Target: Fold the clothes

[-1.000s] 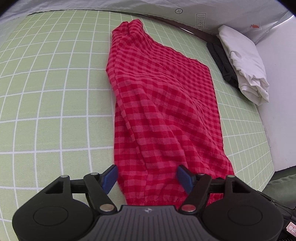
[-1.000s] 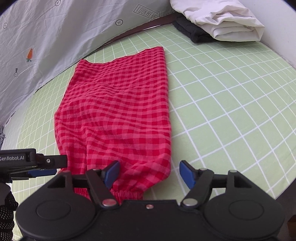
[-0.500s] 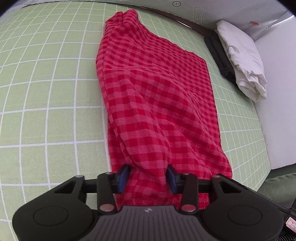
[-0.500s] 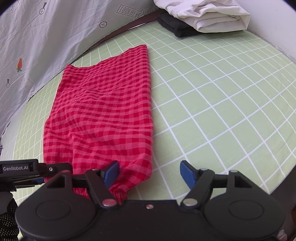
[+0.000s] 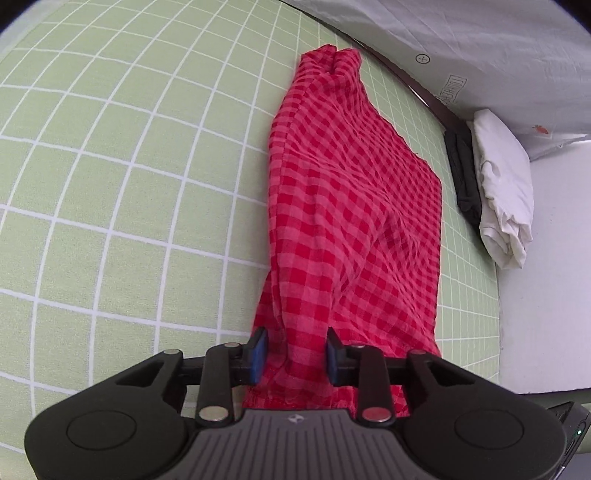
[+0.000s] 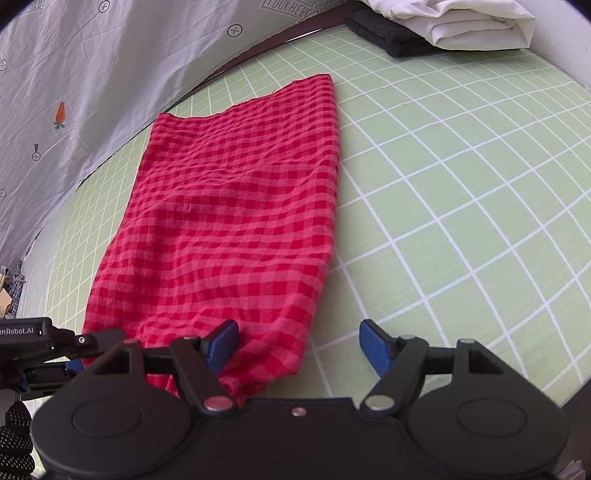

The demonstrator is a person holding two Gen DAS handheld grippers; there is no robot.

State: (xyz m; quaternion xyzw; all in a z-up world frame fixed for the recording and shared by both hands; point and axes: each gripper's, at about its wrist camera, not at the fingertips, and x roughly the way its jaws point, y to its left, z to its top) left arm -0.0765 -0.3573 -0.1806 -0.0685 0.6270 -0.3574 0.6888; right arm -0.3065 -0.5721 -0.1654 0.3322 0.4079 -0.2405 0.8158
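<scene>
Red checked cotton garment (image 5: 354, 206) stretching lengthwise away from both; left gripper (image 5: 295, 350) opening astride near hem, right gripper (image 6: 295, 347) released over its right corner.

My blue pads (image 5: 259, 350) sit on red-and-pink checked cloth (image 5: 354, 206); green mat (image 5: 129, 166) has a white grid; white (image 6: 454, 26) and black (image 6: 391, 38) folded clothes.

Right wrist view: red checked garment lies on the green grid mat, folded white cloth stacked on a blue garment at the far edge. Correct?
Nearly. The garment under the folded white cloth is black, not blue; the right wrist view shows it. The red checked garment does lie on the green grid mat.
</scene>
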